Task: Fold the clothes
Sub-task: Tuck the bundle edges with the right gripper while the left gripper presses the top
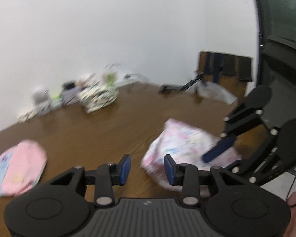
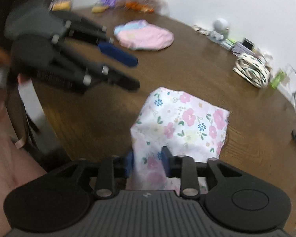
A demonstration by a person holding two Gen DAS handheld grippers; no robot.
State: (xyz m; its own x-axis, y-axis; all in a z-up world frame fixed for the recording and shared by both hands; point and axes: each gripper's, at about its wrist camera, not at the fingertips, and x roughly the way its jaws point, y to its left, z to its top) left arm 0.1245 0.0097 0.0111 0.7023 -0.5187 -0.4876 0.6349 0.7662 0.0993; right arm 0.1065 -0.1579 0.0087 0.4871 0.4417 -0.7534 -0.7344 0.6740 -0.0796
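1. My right gripper (image 2: 148,163) pinches the near corner of the floral cloth (image 2: 185,122); its blue pads sit against either side of the fabric, which bunches up between them.
2. The rest of that floral cloth lies on the brown table (image 2: 187,65), running out toward 1 o'clock from the jaws in the right wrist view.
3. My left gripper (image 1: 147,166) has its jaws spread, with nothing between the blue pads, only bare tabletop beyond.
4. In the left wrist view the floral cloth sits at about 2 o'clock from the left jaws, with my right gripper on its right edge.
5. A pink garment (image 2: 145,36) lies flat on the table well apart from the floral cloth, at about 12 o'clock in the right wrist view and 9 o'clock in the left.
6. A black-and-white patterned pouch (image 2: 251,72) and small clutter sit along the far table edge by the white wall.
7. Both views are motion-blurred, so fine detail is unclear.
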